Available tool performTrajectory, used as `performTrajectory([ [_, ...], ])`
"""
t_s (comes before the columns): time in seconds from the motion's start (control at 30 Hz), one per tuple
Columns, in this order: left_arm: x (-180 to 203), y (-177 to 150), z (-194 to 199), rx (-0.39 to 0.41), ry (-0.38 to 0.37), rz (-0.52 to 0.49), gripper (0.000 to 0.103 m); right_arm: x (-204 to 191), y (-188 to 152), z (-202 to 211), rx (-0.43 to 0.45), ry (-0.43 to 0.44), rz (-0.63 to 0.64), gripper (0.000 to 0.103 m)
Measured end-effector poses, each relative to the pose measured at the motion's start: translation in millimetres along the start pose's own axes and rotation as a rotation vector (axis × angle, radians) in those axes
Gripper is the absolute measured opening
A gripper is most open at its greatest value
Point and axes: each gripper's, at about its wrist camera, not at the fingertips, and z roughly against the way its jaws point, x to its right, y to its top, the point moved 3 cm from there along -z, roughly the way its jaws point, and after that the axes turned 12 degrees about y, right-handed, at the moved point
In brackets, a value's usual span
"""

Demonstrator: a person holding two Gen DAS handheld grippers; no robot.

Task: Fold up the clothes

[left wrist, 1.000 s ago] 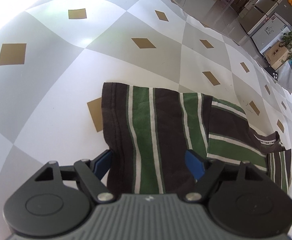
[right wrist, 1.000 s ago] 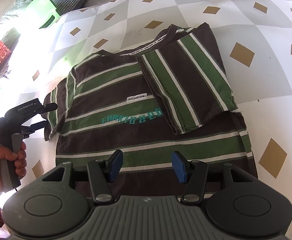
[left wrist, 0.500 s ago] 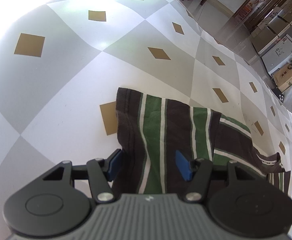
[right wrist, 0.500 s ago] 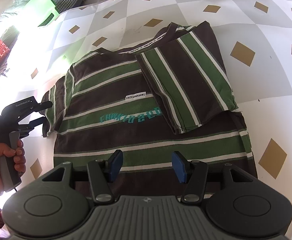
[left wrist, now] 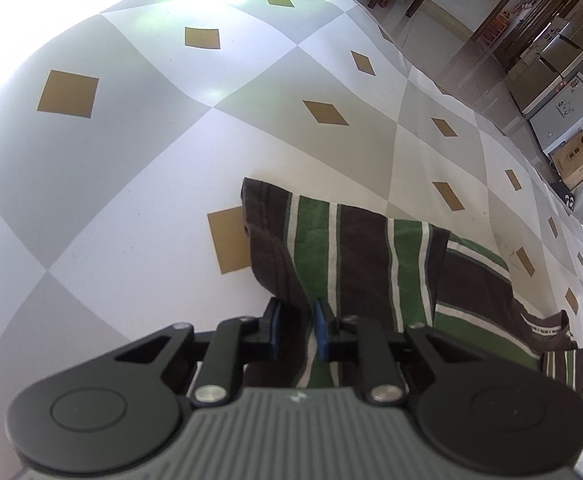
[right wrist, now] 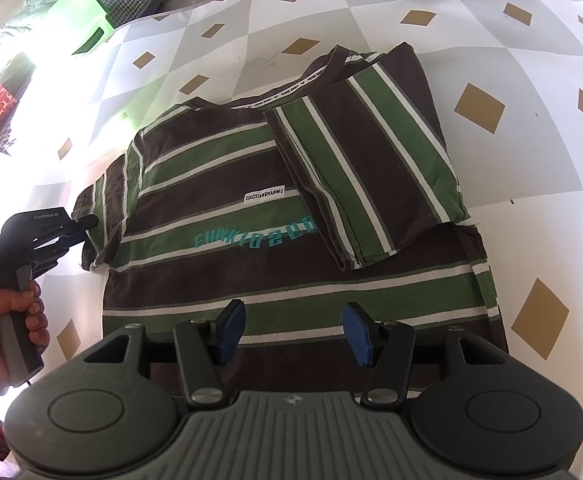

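The left gripper (left wrist: 296, 330) is pinching the hem of 1 sleeve (left wrist: 315, 248) between its 2 blue pads, jaws nearly together. The right gripper (right wrist: 293, 332) is hovering over the bottom hem with jaws wide apart, holding nothing. 1 striped T-shirt (right wrist: 227, 256) is lying flat on the checkered mat (right wrist: 531, 208), its other sleeve (right wrist: 371, 160) folded across the chest. Beyond, 1 green stool (right wrist: 79, 12) is standing.

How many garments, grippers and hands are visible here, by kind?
Striped T-shirt: 1
Grippers: 2, left gripper and right gripper
Person's hand: 1
Total: 4
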Motion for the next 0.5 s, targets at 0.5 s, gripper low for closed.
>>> performTrajectory([
  [0.5,49.9,-3.1,43.5,0.093,-0.157,-0.038,0.012,1.3,1.3,1.6,0.006,0.005,-0.006,0.053],
])
